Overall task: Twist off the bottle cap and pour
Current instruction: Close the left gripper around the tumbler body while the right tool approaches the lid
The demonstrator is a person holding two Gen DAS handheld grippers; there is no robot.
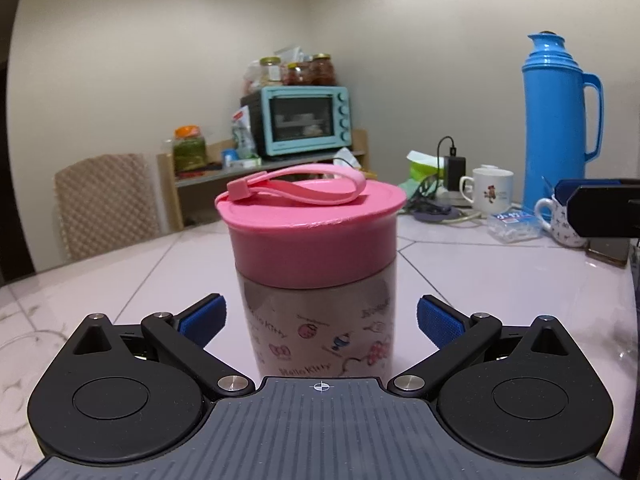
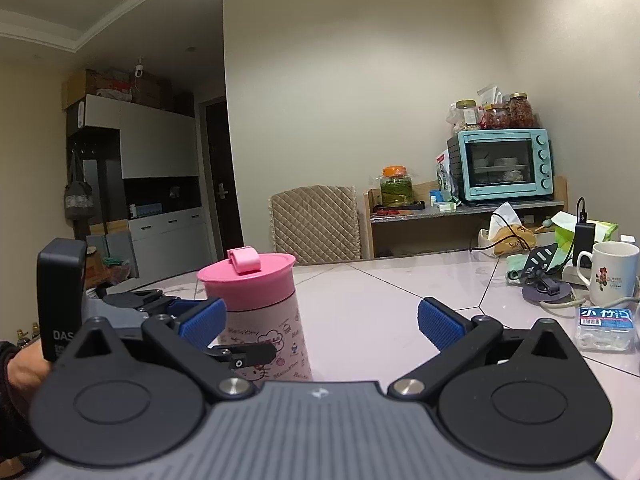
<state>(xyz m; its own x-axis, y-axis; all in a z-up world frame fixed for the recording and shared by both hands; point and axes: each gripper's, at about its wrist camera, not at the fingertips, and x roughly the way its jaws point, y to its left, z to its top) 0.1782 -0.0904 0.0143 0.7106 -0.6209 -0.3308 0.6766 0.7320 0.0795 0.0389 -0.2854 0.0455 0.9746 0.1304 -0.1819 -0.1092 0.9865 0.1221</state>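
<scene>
On the pale tiled counter point(image 1: 500, 276) a fair clutter sits to the right and rear of the bottle: a tall blue thermos jug point(image 1: 560, 120) with a handle, a white mug point(image 1: 491, 191) with a small picture on it, a second patterned mug point(image 1: 558, 220) half hidden behind the right claw's body, a clear plastic box point(image 1: 514, 226) with a blue label, a black charger point(image 1: 454, 172) with its cable, and a green tissue pack point(image 1: 422, 164). Beyond the counter a padded chair back point(image 1: 102, 204) stands at the left, and a shelf carries a teal toaster oven point(image 1: 304, 120) with jars point(image 1: 308, 70) on top.

The bottle point(image 1: 320, 328) stands upright on the counter, its long axis vertical, straight in front of the left claw point(image 1: 320, 320). Its pink cap point(image 1: 310, 236) is on top and points up, and a pink strap loop point(image 1: 304, 186) lies across the lid. The printed cartoon pattern faces the left wrist camera.

The left claw is spread wide, its blue pads point(image 1: 204, 318) flanking the bottle body on either side with a clear gap to each; it holds nothing. Nothing stands between it and the bottle.

In the right wrist view the right claw point(image 2: 320, 320) is likewise spread wide and empty. The bottle stands left of its centre line, behind its left pad point(image 2: 202, 320); whether they touch cannot be told. The left claw's body reaches in from the left there, one black finger point(image 2: 248, 354) crossing in front of the bottle's lower half. A hand point(image 2: 20, 368) in a dark sleeve shows at the left edge.
</scene>
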